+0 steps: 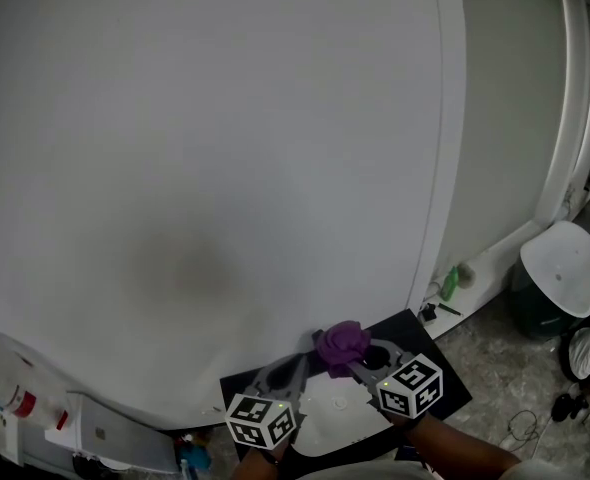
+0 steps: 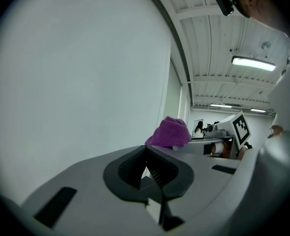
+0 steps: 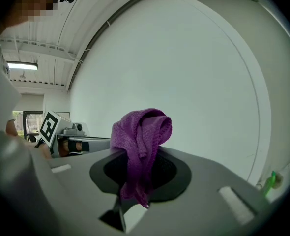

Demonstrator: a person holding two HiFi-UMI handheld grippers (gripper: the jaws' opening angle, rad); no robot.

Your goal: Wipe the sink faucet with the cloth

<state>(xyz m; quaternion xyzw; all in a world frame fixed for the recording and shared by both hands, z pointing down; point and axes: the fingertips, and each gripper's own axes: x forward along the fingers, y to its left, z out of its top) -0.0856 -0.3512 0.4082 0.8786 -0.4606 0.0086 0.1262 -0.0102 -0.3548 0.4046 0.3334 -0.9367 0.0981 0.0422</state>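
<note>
Cloth: the purple cloth [image 3: 141,132] is bunched at the tips of the right gripper [image 3: 137,173], with one tail hanging down between the jaws.
Right jaws: closed on the cloth and pinching it near its middle.
Left jaws: the left gripper [image 2: 147,173] has its jaws pressed together, with nothing between them.
Position of the two: the grippers are side by side and near each other, low in the head view. Both point to the far white wall [image 1: 225,168].
Faucet: no view shows it clearly. A white rounded shape [image 1: 340,408] lies on the black surface [image 1: 445,368] under the grippers, and it is possibly the sink.
Deciding relation: the cloth is already in the right jaws, so the right hand is the one to wipe. The faucet probably lies below and nearer than the jaws, so they must tilt down.
</note>
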